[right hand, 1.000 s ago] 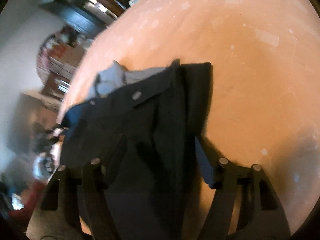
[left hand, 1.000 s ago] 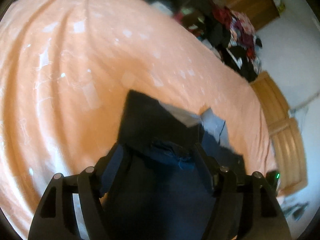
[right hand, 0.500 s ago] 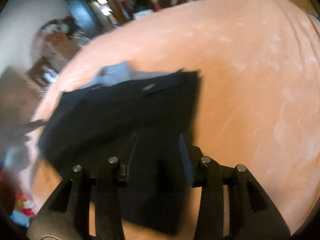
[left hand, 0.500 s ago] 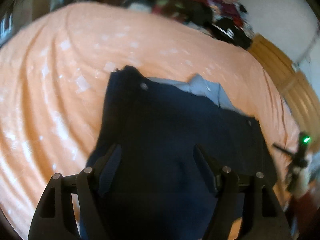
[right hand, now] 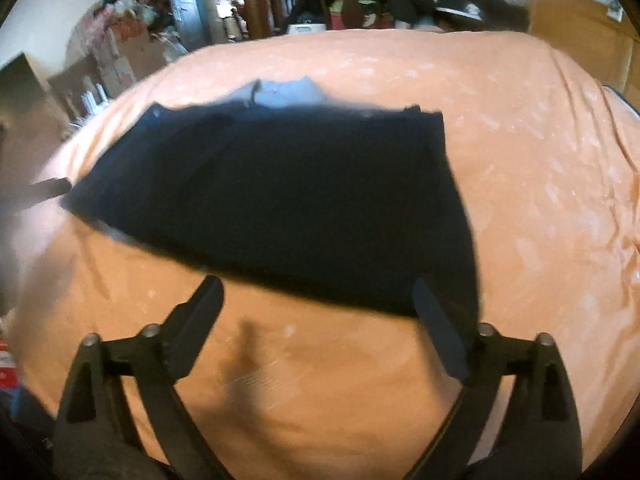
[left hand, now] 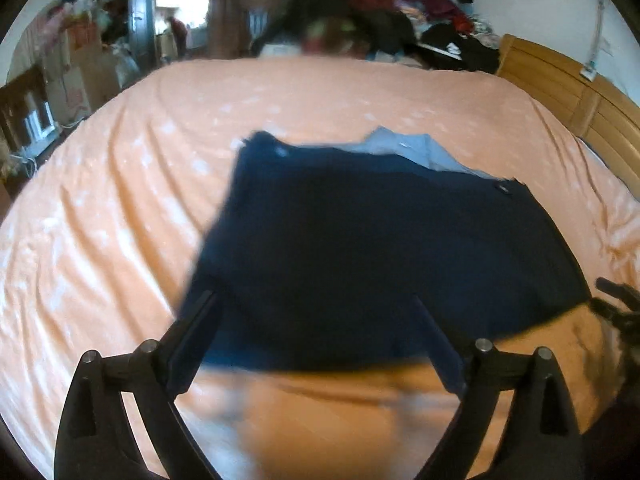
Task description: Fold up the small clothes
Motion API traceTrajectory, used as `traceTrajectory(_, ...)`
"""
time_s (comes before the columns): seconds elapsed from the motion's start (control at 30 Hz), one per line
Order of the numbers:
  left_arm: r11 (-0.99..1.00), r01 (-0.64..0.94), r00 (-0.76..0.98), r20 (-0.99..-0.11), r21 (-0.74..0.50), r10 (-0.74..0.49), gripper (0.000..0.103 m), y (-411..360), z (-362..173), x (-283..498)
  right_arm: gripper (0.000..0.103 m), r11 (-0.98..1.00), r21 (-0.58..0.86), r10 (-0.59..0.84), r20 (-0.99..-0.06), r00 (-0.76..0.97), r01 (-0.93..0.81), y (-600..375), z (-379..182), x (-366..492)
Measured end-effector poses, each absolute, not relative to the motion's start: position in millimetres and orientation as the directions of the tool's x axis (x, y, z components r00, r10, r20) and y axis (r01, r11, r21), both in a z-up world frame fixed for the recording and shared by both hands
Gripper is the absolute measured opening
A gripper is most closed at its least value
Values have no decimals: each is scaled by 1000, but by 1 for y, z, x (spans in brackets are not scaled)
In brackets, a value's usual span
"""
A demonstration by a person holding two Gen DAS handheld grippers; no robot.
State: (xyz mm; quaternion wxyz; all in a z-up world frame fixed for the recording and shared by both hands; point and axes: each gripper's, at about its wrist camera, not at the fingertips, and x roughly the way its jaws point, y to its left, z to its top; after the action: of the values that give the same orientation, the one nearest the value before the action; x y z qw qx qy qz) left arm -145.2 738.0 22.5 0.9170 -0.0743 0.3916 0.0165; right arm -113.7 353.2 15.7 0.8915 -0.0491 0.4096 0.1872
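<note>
A dark navy garment (left hand: 380,248) lies flat on the orange bedsheet (left hand: 120,220), with a pale blue lining (left hand: 412,148) showing at its far edge. My left gripper (left hand: 316,304) is open just over the garment's near edge, holding nothing. In the right wrist view the same navy garment (right hand: 280,196) and its pale blue lining (right hand: 284,92) lie ahead. My right gripper (right hand: 316,292) is open at the near hem, its fingers wide apart and empty. The other gripper's tip (left hand: 616,304) shows at the right edge of the left wrist view.
A heap of mixed clothes (left hand: 400,20) lies beyond the far side of the bed. A wooden headboard (left hand: 568,88) runs along the right. Boxes and clutter (right hand: 128,40) stand at the back left by a doorway. Bare sheet (right hand: 540,200) surrounds the garment.
Both grippers have let go of the navy garment and pulled back toward me. The right one, nearly shut half a second ago, has opened wide. The garment now lies spread flat.
</note>
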Motion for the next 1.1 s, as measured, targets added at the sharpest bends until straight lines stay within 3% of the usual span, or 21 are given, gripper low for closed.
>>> traceTrajectory(0.07,982,-126,669,-743,-138,-19,96,725,-1,-153,103,944,29,231,-769,596,-330,367,-11,-113)
traceTrajectory(0.23,982,-147,630,-777,-115,3,100,720,-47,-159,103,947,26,230,-751,620,-320,358,-25,-112)
traceTrajectory(1.1,987,-142,625,-780,-70,35,103,710,-49,-156,103,944,68,272,-713,646,-322,357,-26,-123)
